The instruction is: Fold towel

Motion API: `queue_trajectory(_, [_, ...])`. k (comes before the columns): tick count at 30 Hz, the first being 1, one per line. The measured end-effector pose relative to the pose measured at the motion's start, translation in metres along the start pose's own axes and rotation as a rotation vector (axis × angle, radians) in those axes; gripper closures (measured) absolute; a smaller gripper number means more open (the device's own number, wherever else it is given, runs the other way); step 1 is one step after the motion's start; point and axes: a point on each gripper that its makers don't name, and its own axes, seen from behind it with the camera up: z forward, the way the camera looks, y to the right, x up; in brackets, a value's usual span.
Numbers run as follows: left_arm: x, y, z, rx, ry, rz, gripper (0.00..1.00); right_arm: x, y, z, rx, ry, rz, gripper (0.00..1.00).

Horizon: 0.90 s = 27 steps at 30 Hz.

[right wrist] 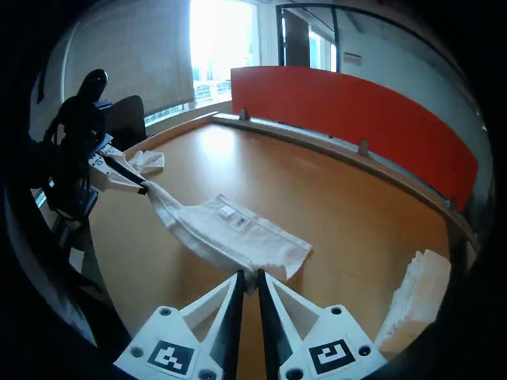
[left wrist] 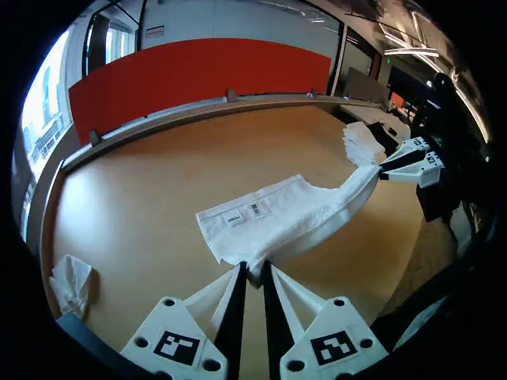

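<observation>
1. Pale wooden surface (left wrist: 158, 183), closed along its far edge at 12 o'clock by a red screen (left wrist: 203, 76), with windows beyond.
2. Towel (left wrist: 279, 218): white, lying near the middle of the surface. Its far part rests flat with two small tags (left wrist: 244, 214) facing up, and its near edge is lifted and strung between the two claws. In the left gripper view it runs from 6 o'clock out to 2 o'clock.
3. Left claw (left wrist: 253, 269): closed, both fingers pinching one end of the lifted edge at 6 o'clock.
4. Right claw (right wrist: 249, 275): closed in the same way on the other end, at 6 o'clock of the right gripper view. In the left gripper view it sits at 2 o'clock, with the cloth gathered narrow towards it.
5. Stack of folded towels (left wrist: 362, 144): at 2 o'clock, beyond the right claw. Crumpled cloth (left wrist: 70, 285): at 8 o'clock, well apart from the towel.
6. Handling, by judgement: the towel looks light, soft and limp. It sags and bunches between the grips, so it will likely hold no shape unless kept taut. The corners or hem are the sound places to hold. The looped pile should grip well, though a shallow pinch could slip under a sharp tug.
7. Step in hand, by judgement: bringing the lifted edge over onto the flat part for a fold, which calls for even tension and matched corners.
</observation>
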Motion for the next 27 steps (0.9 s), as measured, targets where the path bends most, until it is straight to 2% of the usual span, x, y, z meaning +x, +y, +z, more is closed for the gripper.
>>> queue_trajectory(12, [-0.002,0.010,-0.012,-0.016,-0.005,-0.022,0.82,0.004,-0.001,-0.009,0.006,0.000,0.004,0.84])
queue_trajectory(27, [-0.009,0.005,0.000,-0.009,-0.022,-0.030,0.82,-0.005,-0.001,0.001,0.015,-0.026,0.006,0.84])
